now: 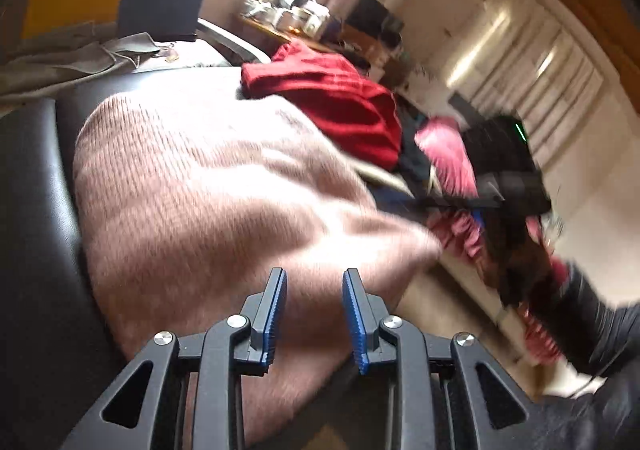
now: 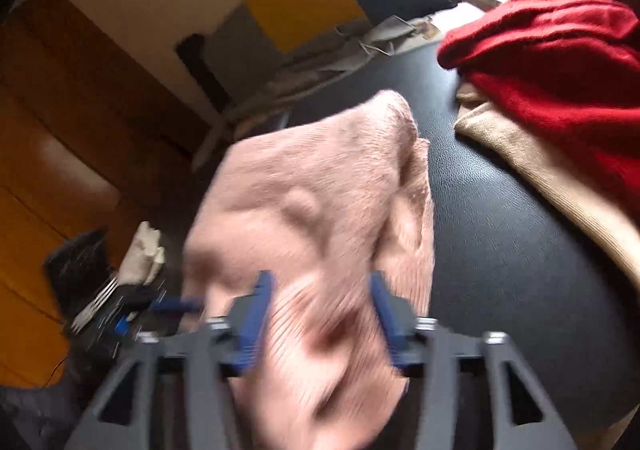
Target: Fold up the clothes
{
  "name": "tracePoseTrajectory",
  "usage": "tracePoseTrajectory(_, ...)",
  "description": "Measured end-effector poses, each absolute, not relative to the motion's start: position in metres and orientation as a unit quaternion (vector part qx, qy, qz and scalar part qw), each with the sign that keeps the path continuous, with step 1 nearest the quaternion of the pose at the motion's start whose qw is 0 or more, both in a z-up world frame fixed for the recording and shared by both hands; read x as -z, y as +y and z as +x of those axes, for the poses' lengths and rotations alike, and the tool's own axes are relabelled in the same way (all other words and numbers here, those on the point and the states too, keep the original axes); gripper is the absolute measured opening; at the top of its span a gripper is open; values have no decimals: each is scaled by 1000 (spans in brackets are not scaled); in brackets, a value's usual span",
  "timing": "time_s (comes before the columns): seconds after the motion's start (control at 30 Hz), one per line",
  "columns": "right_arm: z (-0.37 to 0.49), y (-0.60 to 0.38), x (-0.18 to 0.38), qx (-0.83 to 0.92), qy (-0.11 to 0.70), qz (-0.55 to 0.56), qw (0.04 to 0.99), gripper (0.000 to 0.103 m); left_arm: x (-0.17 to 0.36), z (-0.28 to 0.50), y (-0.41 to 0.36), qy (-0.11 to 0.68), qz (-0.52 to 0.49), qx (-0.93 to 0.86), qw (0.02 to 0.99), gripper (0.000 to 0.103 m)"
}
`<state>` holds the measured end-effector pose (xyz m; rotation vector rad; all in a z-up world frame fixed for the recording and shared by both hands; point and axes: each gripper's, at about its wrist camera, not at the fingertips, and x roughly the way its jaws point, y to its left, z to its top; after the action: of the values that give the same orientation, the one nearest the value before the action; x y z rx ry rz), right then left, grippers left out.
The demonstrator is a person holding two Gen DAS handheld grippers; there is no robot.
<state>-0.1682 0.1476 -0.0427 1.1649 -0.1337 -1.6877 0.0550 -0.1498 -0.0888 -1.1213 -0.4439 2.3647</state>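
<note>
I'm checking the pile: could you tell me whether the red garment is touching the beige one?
Touching. In the right wrist view the red garment lies directly on the beige garment, with no gap showing.

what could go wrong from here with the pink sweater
1. Both views are motion-blurred, so a fast move could rumple the pink sweater rather than crease it cleanly.
2. The left gripper and right gripper both stand open over the knit, so a grab may catch only loose top fabric.
3. The red garment and beige garment lie near on the black surface; a sweep might drag them.
</note>
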Motion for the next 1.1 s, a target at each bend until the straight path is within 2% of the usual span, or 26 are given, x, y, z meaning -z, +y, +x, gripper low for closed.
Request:
tracePoseTrajectory(0.13, -141, 166, 49, 661, -60, 499, 557, 71, 81, 33, -137, -153, -403, -872, 234, 28)
tracePoseTrajectory(0.33, -105, 162, 61, 591, -75, 499, 630, 72, 86, -5, -101, -84, -413, -875, 237, 28)
tracePoseTrajectory(0.4, -102, 167, 69, 575, -70, 507, 638, 68, 96, -12, -85, -53, -430, -869, 241, 28)
tracePoseTrajectory(0.47, -105, 173, 95, 582, -35, 550, 597, 60, 112, -16, -72, -37, -452, -855, 250, 28)
tracePoseTrajectory(0.5, -106, 178, 106, 587, -29, 563, 581, 50, 119, -15, -66, -30, -453, -855, 252, 28)
tracePoseTrajectory(0.53, -106, 184, 113, 590, -32, 568, 573, 34, 122, -12, -63, -22, -442, -861, 252, 28)
tracePoseTrajectory(0.57, -107, 190, 119, 593, -36, 572, 565, 31, 123, -10, -61, -21, -432, -866, 249, 28)
tracePoseTrajectory(0.67, -105, 203, 123, 611, -58, 563, 554, 31, 120, -4, -60, -28, -423, -874, 239, 28)
tracePoseTrajectory(0.77, -99, 206, 108, 637, -34, 545, 544, 31, 102, 5, -77, -82, -404, -877, 247, 28)
tracePoseTrajectory(0.8, -98, 207, 98, 653, -21, 534, 537, 33, 95, 12, -86, -92, -388, -886, 237, 28)
tracePoseTrajectory(0.87, -99, 208, 75, 690, 4, 504, 519, 47, 81, 25, -106, -110, -354, -903, 217, 28)
tracePoseTrajectory(0.93, -100, 200, 45, 741, 16, 450, 499, 72, 77, 37, -124, -122, -337, -914, 188, 28)
tracePoseTrajectory(1.0, -102, 186, 21, 771, 4, 403, 493, 78, 77, 49, -138, -136, -328, -919, 171, 29)
tracePoseTrajectory(1.07, -105, 163, 2, 794, -20, 359, 490, 86, 83, 59, -139, -118, -330, -924, 154, 29)
tracePoseTrajectory(1.1, -107, 147, -5, 799, -46, 342, 493, 93, 89, 62, -136, -108, -335, -925, 145, 29)
